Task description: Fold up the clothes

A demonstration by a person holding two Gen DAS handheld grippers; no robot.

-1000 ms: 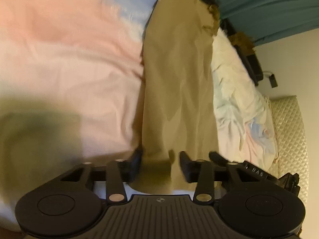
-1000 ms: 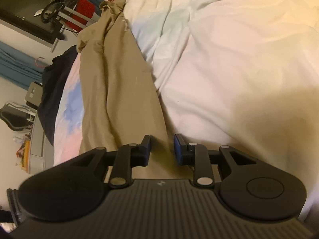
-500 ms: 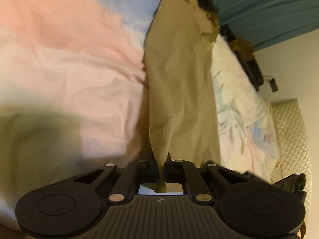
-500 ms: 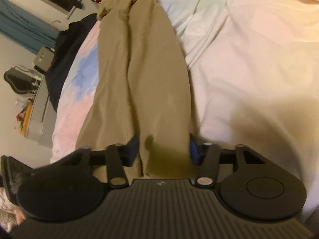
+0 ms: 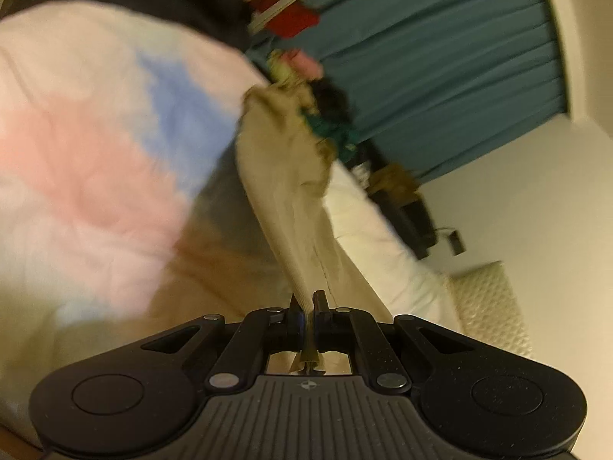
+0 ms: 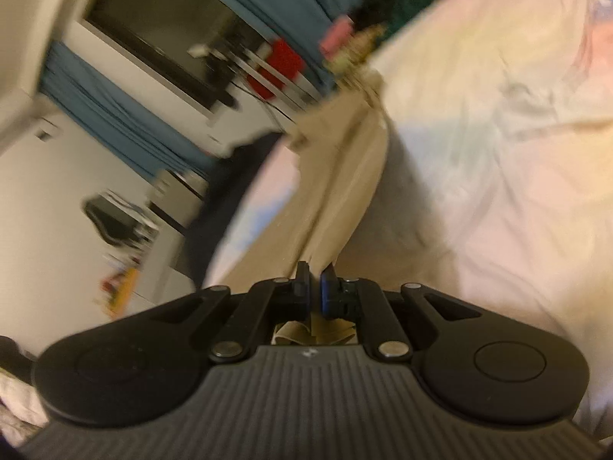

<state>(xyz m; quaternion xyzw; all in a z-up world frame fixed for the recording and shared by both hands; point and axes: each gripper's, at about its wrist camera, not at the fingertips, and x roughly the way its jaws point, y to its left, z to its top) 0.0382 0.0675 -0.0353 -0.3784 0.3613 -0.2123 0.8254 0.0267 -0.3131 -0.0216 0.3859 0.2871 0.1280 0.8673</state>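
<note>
Khaki cloth garment (image 5: 283, 207), long and narrow, one of it: stretched over the bed from the far edge toward both cameras, its near end raised off the bedding. Both views smeared by motion blur.

Two hand-held grippers, black. Left hand-held gripper (image 5: 306, 312): jaws closed on a bunched fold of the garment's near end, a tuft of cloth poking out behind the fingers. Right hand-held gripper (image 6: 315, 293): jaws nearly together, pinching the same khaki cloth (image 6: 337, 176), folds of it showing behind the blue-faced pads (image 6: 327, 295).

One bed cover (image 5: 76, 176), pastel, patches of pink, pale blue and white, rumpled. Garment lies on it; in the right wrist view white bedding (image 6: 498, 153) sits just beside the cloth.

Background: teal pleated curtains (image 5: 440, 61), two panels visible in the right wrist view (image 6: 115, 115). One red object (image 6: 279, 67) near the curtain, too blurred to tell what. One quilted cream panel (image 5: 490, 306) at the bed's edge.

Writing: none readable. A small round emblem on each gripper body, illegible.
</note>
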